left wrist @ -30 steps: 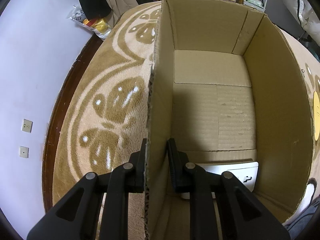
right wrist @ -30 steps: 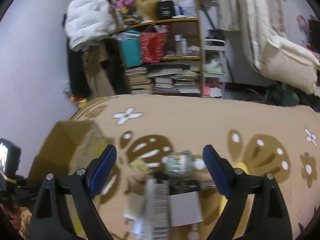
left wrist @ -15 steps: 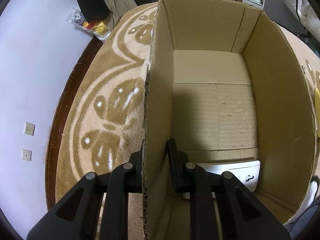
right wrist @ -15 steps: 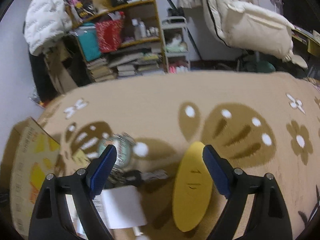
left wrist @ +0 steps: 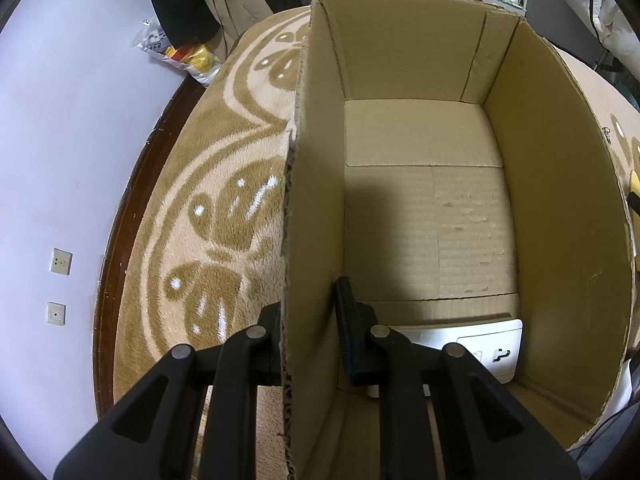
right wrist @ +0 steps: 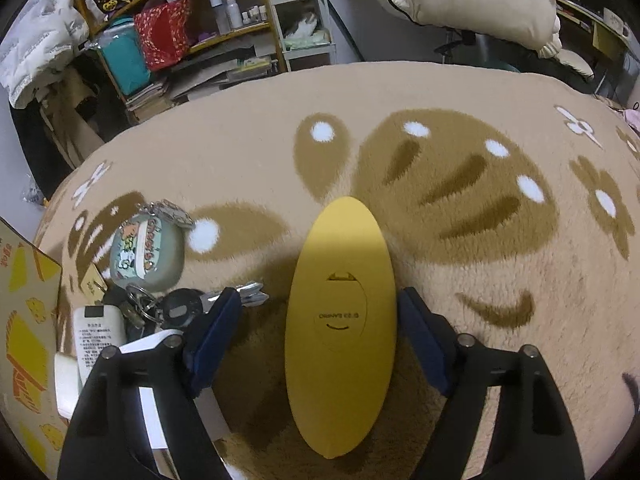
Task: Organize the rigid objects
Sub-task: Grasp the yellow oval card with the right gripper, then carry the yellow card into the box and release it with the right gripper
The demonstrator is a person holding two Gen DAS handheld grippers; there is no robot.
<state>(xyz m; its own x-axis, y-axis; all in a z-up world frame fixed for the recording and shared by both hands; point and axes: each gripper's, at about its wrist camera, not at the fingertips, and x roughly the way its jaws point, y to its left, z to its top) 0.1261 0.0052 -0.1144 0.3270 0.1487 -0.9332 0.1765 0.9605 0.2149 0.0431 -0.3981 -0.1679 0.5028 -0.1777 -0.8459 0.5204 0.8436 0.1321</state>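
White device [left wrist: 472, 344] partly behind gripper [left wrist: 308, 334]

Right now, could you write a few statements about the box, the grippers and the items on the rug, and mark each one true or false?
1. The left gripper is clamped on a side wall of the cardboard box. True.
2. The box holds nothing at all. False: a silver-white device lies at its near end.
3. The yellow oval case lies between the fingers of the right gripper. True; the jaws are closing and not yet pressing on it.
4. The yellow oval case lies on top of the keys. False: the keys lie apart, to its left.
5. A round pouch lies beyond the keys. True.
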